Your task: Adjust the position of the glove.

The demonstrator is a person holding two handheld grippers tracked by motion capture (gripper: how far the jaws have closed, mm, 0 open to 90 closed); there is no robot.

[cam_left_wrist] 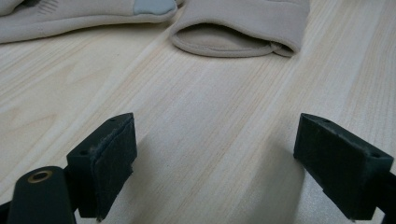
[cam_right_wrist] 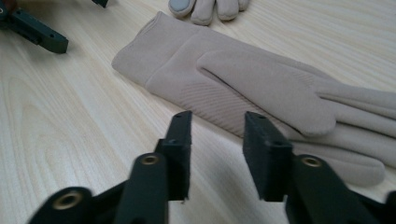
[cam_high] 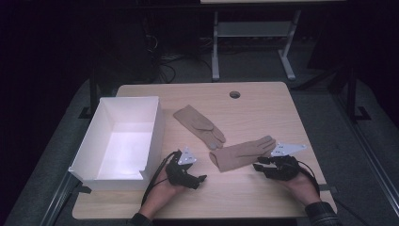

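Gloves, two of them, tan, lie flat on the wooden surface [cam_high: 263, 101] ahead of you. Nearest to you, your left gripper [cam_high: 200, 179] rests low on the wood with its jaws wide apart and nothing but bare grain between them; in the left gripper view the open cuff of the near glove [cam_left_wrist: 238, 28] sits just ahead, its upper part cut off by the top edge. Your right gripper [cam_high: 258, 164] is down at the finger end of that same near glove [cam_high: 242, 153], jaws part-way apart, gripping nothing; in the right gripper view the near glove [cam_right_wrist: 243, 86] lies just past the fingertips, and whether a pad brushes the fabric you cannot tell from here. Its fingers run off the right edge of that view. Further out, the far glove [cam_high: 200, 123] lies apart from the first, grey fingertip patches pointing toward it. To your left stands the white box [cam_high: 155, 127], open on top, its outer wall lost in the dark beyond the edge.
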